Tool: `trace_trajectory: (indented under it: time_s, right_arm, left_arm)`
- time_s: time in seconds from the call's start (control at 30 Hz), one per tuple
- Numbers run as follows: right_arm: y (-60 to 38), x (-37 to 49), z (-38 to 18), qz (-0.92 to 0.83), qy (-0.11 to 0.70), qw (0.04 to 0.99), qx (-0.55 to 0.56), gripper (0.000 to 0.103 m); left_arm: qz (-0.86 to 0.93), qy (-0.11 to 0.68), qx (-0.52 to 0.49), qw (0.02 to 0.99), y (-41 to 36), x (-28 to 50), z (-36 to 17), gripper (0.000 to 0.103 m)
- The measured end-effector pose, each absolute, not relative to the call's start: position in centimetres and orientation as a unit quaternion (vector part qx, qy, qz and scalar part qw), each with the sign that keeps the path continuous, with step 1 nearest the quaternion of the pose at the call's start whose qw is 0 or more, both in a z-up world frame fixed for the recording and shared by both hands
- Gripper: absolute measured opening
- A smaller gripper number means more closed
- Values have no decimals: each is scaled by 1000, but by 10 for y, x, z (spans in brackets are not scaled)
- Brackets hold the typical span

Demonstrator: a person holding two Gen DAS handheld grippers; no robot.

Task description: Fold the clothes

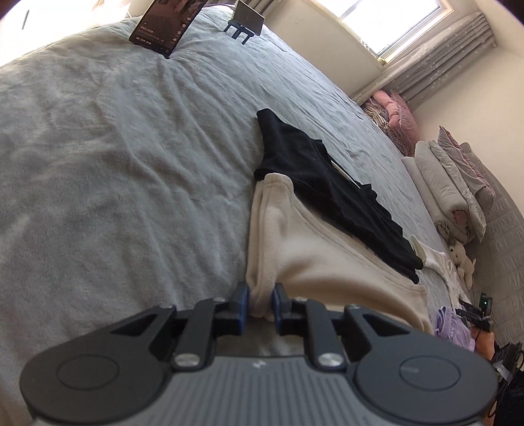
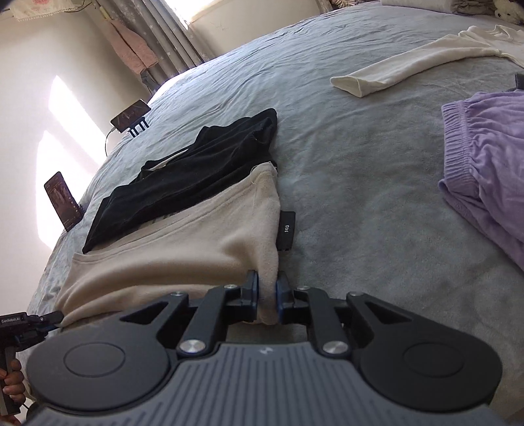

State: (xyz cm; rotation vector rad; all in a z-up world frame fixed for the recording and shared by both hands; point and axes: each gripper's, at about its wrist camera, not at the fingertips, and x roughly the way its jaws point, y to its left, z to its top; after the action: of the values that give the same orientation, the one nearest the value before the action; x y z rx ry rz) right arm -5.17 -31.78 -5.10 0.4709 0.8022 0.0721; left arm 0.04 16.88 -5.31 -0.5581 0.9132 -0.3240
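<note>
Home bedroom. Wide bed (image 1: 114, 147) under a grey blanket fills both views. Beyond the bed: curtained window (image 1: 393, 23). Beside the bed, along the wall: stacked quilts (image 1: 448, 183), soft toy (image 1: 461, 259). On the bed: clothes (image 2: 491, 157), two propped phones (image 2: 64, 201).

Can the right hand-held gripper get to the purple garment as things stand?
Probably not yet: the right hand-held gripper is shut on the cream fleece garment. The grey blanket toward the purple garment lies bare.
</note>
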Motion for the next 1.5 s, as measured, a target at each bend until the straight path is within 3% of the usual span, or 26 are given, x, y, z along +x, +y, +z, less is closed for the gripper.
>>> trace_trajectory:
  time_s: [0.03, 0.07, 0.13, 0.17, 0.5, 0.53, 0.57, 0.6, 0.63, 0.77, 0.9, 1.03, 1.17, 1.2, 1.27, 1.33, 1.5]
  right_arm:
    - [-318, -54, -49, 37, 381, 897, 221, 23]
    - [-319, -56, -45, 37, 375, 900, 218, 26]
    - [-323, -55, -38, 34, 359, 908, 212, 37]
    - [-324, -53, -35, 32, 353, 911, 210, 39]
    - [-315, 0, -47, 28, 314, 936, 155, 41]
    - [-313, 4, -51, 26, 312, 939, 144, 41]
    - [-312, 6, -55, 25, 308, 941, 136, 39]
    - [-311, 5, -55, 25, 301, 944, 134, 22]
    - [-311, 3, -56, 24, 294, 946, 132, 8]
    - [-312, -14, -46, 20, 245, 960, 135, 8]
    - [-312, -22, -29, 14, 208, 969, 133, 8]
    - [-307, 2, -34, 5, 237, 965, 114, 8]
    - [-303, 24, -48, -5, 276, 956, 100, 11]
    - [-302, 23, -48, -9, 277, 956, 96, 17]
    - [-300, 22, -48, -13, 276, 957, 87, 21]
    - [-293, 12, -40, -6, 263, 962, 71, 41]
    - [-250, -4, -28, 49, 244, 968, 22, 43]
  left_arm:
    - [-159, 430, -266, 848, 170, 1, -52, 26]
    - [-163, 422, -260, 853, 170, 3, -47, 40]
    - [-170, 410, -236, 865, 164, 10, -39, 55]
    - [-173, 403, -224, 870, 161, 13, -35, 57]
    - [-160, 382, -137, 900, 121, 74, -46, 53]
    - [-155, 381, -131, 902, 119, 77, -48, 41]
    - [-154, 375, -125, 905, 117, 78, -50, 22]
    - [-156, 367, -121, 909, 116, 75, -48, 16]
    - [-158, 358, -117, 913, 115, 71, -47, 11]
    - [-164, 300, -99, 935, 115, 48, -29, 8]
    - [-173, 262, -106, 944, 120, 39, -13, 8]
    - [-152, 296, -97, 938, 114, 64, -26, 9]
    - [-128, 320, -86, 935, 112, 76, -38, 20]
    - [-123, 324, -84, 934, 112, 77, -40, 22]
    - [-116, 314, -76, 939, 111, 72, -35, 41]
    - [-122, 299, -60, 945, 108, 63, -27, 45]
    - [-207, 299, -33, 931, 73, 47, -16, 48]
